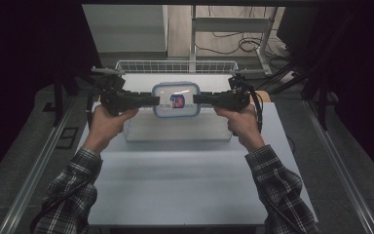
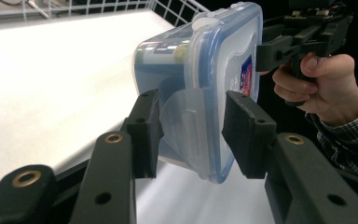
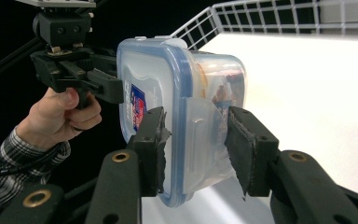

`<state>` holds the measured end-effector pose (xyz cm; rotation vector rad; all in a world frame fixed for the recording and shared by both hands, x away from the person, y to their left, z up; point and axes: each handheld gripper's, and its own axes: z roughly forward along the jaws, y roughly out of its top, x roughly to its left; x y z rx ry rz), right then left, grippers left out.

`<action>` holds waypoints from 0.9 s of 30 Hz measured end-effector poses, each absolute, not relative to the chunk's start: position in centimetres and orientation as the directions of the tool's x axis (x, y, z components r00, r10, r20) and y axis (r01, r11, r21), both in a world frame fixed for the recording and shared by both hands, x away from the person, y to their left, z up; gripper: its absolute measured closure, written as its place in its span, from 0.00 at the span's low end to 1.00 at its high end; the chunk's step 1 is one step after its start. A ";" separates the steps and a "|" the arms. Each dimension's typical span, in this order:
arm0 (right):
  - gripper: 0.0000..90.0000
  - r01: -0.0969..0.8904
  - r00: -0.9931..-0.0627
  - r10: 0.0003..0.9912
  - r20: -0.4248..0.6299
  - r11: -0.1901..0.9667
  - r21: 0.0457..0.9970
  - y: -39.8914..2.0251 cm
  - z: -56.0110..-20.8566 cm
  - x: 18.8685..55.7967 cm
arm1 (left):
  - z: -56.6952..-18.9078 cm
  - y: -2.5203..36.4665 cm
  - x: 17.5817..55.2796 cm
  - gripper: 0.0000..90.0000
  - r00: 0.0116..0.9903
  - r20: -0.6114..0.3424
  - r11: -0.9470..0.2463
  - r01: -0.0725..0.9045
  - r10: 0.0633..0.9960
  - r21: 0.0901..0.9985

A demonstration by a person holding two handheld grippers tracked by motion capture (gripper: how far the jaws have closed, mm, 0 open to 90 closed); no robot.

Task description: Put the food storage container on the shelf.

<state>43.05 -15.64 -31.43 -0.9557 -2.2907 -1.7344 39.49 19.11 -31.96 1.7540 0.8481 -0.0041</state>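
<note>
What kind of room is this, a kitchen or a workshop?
Probably a lab bench for recording: a bare white table ringed by dark curtains, cables on the floor, and a hand-held claw gripping a food box.

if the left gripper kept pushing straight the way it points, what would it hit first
The left gripper points across at the clear food container, already clamped between its fingers, so the container's end comes first. Beyond it, roughly in line, is the right gripper.

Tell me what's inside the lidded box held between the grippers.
Through the box's clear wall, something with orange and dark parts shows. The frosted plastic and lid blur the rest; what it is cannot be told.
</note>
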 end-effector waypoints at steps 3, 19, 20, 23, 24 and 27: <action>0.64 0.545 -0.788 0.427 0.444 0.146 0.826 -15.5 -31.0 44.1 | -32.0 19.4 40.9 0.63 0.740 -0.425 -0.093 0.544 0.521 0.834; 0.64 0.605 -0.734 0.465 0.494 0.118 0.788 -15.2 -32.4 48.5 | -34.0 19.4 45.6 0.62 0.699 -0.487 -0.038 0.590 0.524 0.806; 0.63 0.604 -0.734 0.466 0.493 0.117 0.788 -15.2 -32.5 48.6 | -34.1 19.3 45.6 0.62 0.700 -0.481 -0.042 0.587 0.527 0.808; 0.63 0.608 -0.728 0.470 0.499 0.107 0.787 -15.3 -32.8 48.8 | -34.1 19.1 45.7 0.62 0.701 -0.468 -0.043 0.577 0.538 0.816; 0.63 0.611 -0.726 0.468 0.504 0.103 0.785 -15.4 -32.9 48.9 | -34.0 19.1 45.7 0.62 0.701 -0.463 -0.046 0.575 0.543 0.817; 0.63 0.602 -0.721 0.495 0.485 0.101 0.792 -15.3 -32.9 48.9 | -33.8 19.0 45.7 0.61 0.704 -0.439 -0.065 0.565 0.558 0.823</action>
